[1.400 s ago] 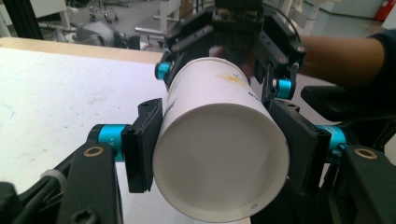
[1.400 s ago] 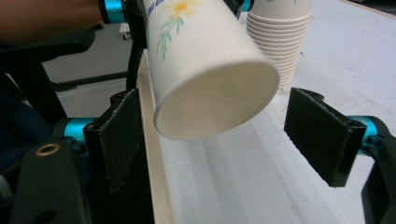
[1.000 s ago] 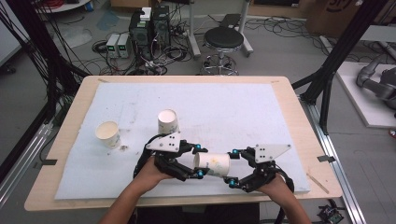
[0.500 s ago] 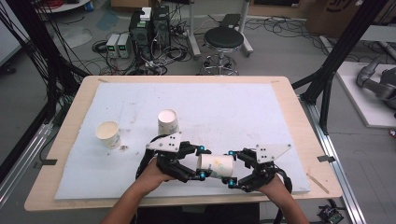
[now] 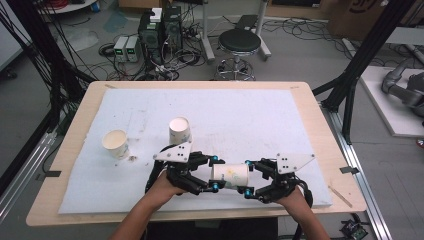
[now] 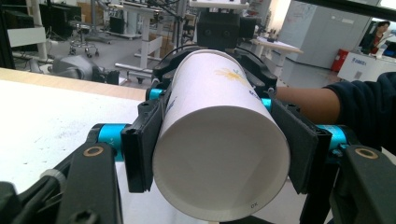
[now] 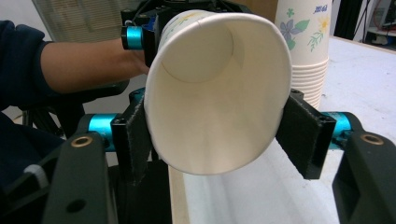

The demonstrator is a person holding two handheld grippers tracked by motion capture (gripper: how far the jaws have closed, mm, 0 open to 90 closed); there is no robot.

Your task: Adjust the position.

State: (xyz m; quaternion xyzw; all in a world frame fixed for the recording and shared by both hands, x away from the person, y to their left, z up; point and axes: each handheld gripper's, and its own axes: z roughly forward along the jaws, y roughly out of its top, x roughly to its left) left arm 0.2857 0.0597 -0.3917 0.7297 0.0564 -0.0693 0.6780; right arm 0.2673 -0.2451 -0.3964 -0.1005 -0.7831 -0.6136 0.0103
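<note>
Care was what the hand-over wanted: you needed the right gripper [image 5: 253, 181] firm before the left gripper [image 5: 213, 175] eased. The paper cup [image 5: 230, 175] lay sideways above the table's near edge; left jaws clamped its base end, right jaws, just closing, seemingly squeezed its mouth.

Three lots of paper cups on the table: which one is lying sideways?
The cup held off the mat between both grippers, left gripper at its base, right gripper at its rim. The stack and the far-left cup stand upright.
</note>
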